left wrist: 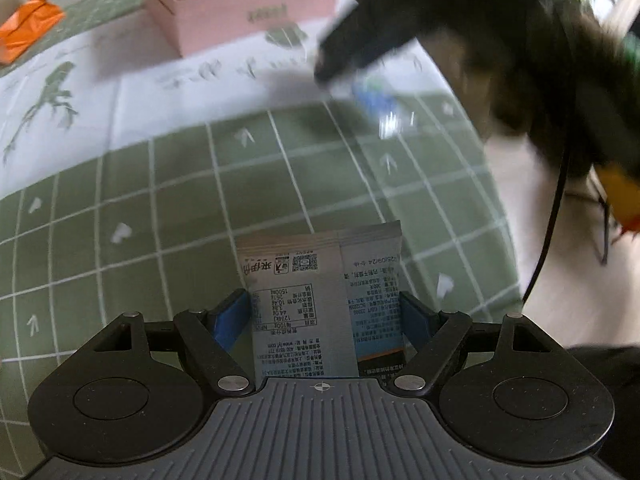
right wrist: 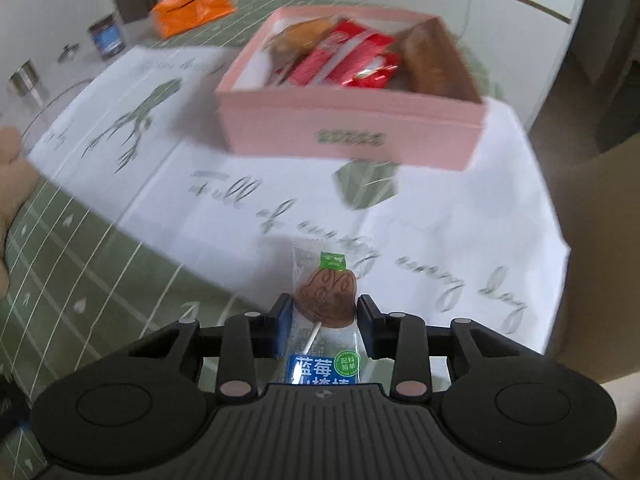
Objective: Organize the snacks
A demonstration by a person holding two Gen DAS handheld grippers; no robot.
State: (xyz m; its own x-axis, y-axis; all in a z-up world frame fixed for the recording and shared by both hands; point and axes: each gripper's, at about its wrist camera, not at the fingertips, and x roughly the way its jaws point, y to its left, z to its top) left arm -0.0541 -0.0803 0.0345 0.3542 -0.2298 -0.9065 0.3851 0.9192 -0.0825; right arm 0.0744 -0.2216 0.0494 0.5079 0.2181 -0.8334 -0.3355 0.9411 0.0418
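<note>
My left gripper (left wrist: 325,308) is shut on a grey-and-white snack packet (left wrist: 320,280), held above the green checked tablecloth (left wrist: 160,208). My right gripper (right wrist: 323,312) is shut on a wrapped brown lollipop (right wrist: 326,296) with a blue label, held above the white printed cloth (right wrist: 240,168). The pink box (right wrist: 352,120) lies ahead of it and holds red packets (right wrist: 348,60) and brown pastries. The box also shows in the left wrist view (left wrist: 240,12) at the far top. The right gripper appears there as a dark blur (left wrist: 400,24) carrying the lollipop (left wrist: 376,100).
An orange bag (right wrist: 192,8) lies behind the box, also in the left wrist view (left wrist: 24,36). A small dark jar (right wrist: 106,38) and metal cups (right wrist: 24,78) stand at the far left. The table edge (left wrist: 492,184) drops to the floor on the right.
</note>
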